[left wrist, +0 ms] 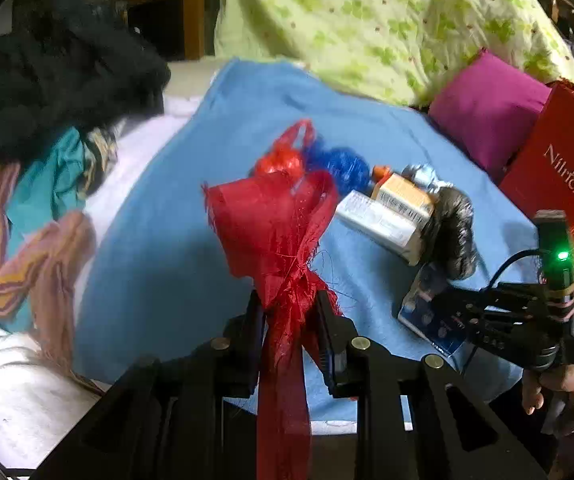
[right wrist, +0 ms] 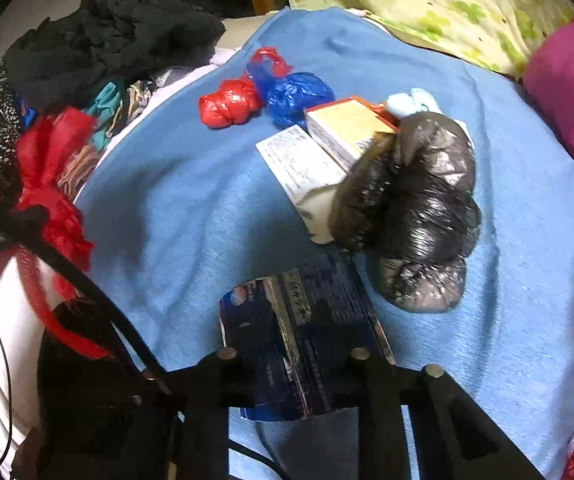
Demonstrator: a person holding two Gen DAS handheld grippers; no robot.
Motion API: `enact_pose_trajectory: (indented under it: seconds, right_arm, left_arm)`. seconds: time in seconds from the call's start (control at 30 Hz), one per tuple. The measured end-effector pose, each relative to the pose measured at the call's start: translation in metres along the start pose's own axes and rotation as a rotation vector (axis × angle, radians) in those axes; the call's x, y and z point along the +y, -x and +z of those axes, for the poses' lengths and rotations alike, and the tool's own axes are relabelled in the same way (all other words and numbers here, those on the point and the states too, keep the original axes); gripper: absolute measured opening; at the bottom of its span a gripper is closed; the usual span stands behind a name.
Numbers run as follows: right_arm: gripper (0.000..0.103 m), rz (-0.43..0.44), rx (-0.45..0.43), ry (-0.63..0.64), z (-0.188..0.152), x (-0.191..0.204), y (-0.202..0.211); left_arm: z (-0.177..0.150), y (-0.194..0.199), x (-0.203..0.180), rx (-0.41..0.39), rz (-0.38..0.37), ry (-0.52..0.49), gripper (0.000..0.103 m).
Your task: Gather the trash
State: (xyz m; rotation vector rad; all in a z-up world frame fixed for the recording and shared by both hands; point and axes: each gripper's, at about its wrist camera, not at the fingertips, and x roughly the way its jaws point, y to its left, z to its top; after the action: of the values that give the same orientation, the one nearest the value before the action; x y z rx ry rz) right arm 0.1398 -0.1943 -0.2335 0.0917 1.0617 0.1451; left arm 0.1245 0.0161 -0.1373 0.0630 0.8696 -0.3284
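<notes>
My left gripper is shut on a frayed red cloth scrap and holds it above the blue towel. My right gripper is shut on a dark blue carton; it shows at the right of the left wrist view. On the towel lie a red bag wad, a blue bag wad, a white box, an orange box and a crumpled black bag. The red scrap appears at the left of the right wrist view.
A pile of dark and coloured clothes lies at the left. A green flowered quilt and a magenta cushion sit behind the towel. A red carrier bag stands at the right.
</notes>
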Motion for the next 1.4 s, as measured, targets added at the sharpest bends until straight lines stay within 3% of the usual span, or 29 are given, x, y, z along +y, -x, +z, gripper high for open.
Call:
enact_pose_trajectory:
  seconds: [0.13, 0.47, 0.7, 0.93, 1.03, 1.1, 1.13, 1.2, 1.23, 1.4]
  right_arm:
    - [0.009, 0.037, 0.0, -0.061, -0.002, -0.01, 0.01]
    - [0.007, 0.231, -0.047, -0.252, -0.015, -0.02, 0.047]
    - [0.007, 0.396, -0.164, -0.372, -0.028, -0.039, 0.099]
    - [0.007, 0.406, -0.397, -0.423, -0.053, -0.083, 0.205]
    - [0.008, 0.284, -0.392, -0.399, -0.06, -0.101, 0.234]
    - [0.011, 0.284, -0.358, -0.383, -0.063, -0.106, 0.233]
    - [0.018, 0.299, -0.341, -0.371, -0.062, -0.104, 0.226]
    - [0.06, 0.3, -0.299, -0.312, -0.058, -0.094, 0.203]
    - [0.089, 0.286, -0.283, -0.273, -0.054, -0.085, 0.188]
    - [0.09, 0.262, -0.188, -0.141, -0.032, -0.052, 0.108]
  left_arm:
    - [-0.002, 0.019, -0.009, -0.051, -0.011, -0.022, 0.026]
    - [0.002, 0.051, -0.004, -0.113, -0.01, -0.02, 0.026]
    - [0.011, 0.061, -0.022, -0.127, -0.027, -0.061, 0.026]
    - [0.046, 0.072, -0.098, -0.143, -0.151, -0.206, 0.026]
    - [0.065, 0.077, -0.125, -0.183, -0.172, -0.236, 0.027]
    - [0.076, 0.076, -0.133, -0.173, -0.191, -0.217, 0.027]
    - [0.078, 0.078, -0.134, -0.179, -0.2, -0.209, 0.027]
    - [0.078, 0.079, -0.132, -0.187, -0.183, -0.205, 0.027]
    - [0.076, 0.08, -0.128, -0.186, -0.172, -0.196, 0.027]
    - [0.064, 0.083, -0.089, -0.171, -0.106, -0.154, 0.027]
